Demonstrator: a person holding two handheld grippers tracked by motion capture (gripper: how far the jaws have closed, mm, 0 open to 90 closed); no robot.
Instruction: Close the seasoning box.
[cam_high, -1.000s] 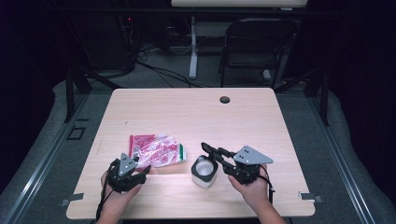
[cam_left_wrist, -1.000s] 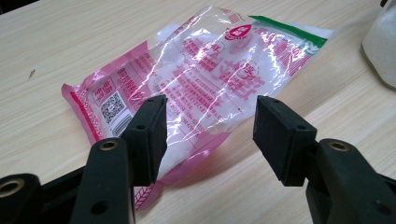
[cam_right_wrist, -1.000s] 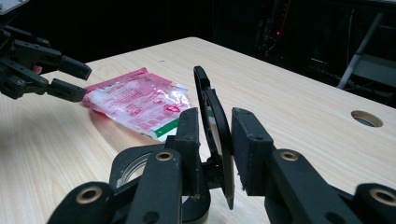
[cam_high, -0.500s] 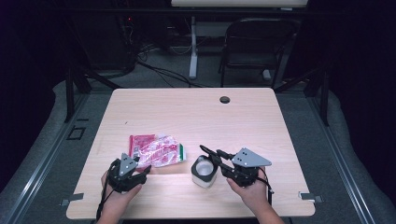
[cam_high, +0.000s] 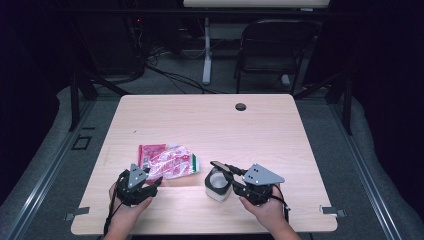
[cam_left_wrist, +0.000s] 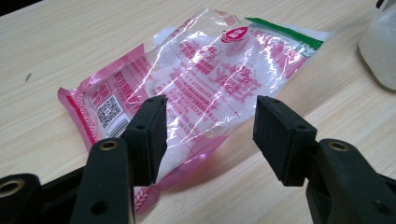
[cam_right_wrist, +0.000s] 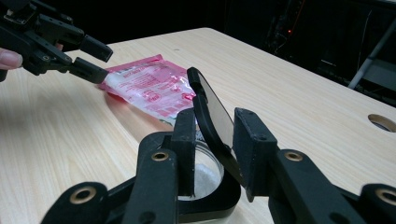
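A pink and clear bag (cam_high: 167, 160) of white powder lies flat on the table (cam_high: 210, 120). My left gripper (cam_high: 153, 181) rests at the bag's near end, open; in the left gripper view the bag (cam_left_wrist: 210, 70) reaches between its jaws (cam_left_wrist: 210, 126) without the pads pressing it. To the right stands a small glass jar (cam_high: 218, 185) holding white powder, its black hinged lid (cam_right_wrist: 212, 109) tipped up. My right gripper (cam_right_wrist: 215, 122) straddles that lid; its jaws have just been opening, with the lid between them and a gap on the left side.
A round cable hole (cam_high: 241, 106) sits near the table's far edge. A dark chair (cam_high: 277, 47) and cables stand on the floor behind the table. The far half of the tabletop is bare wood.
The right gripper has shifted slightly left over the jar and its jaws stand a little wider around the lid. The left gripper and the bag have stayed put.
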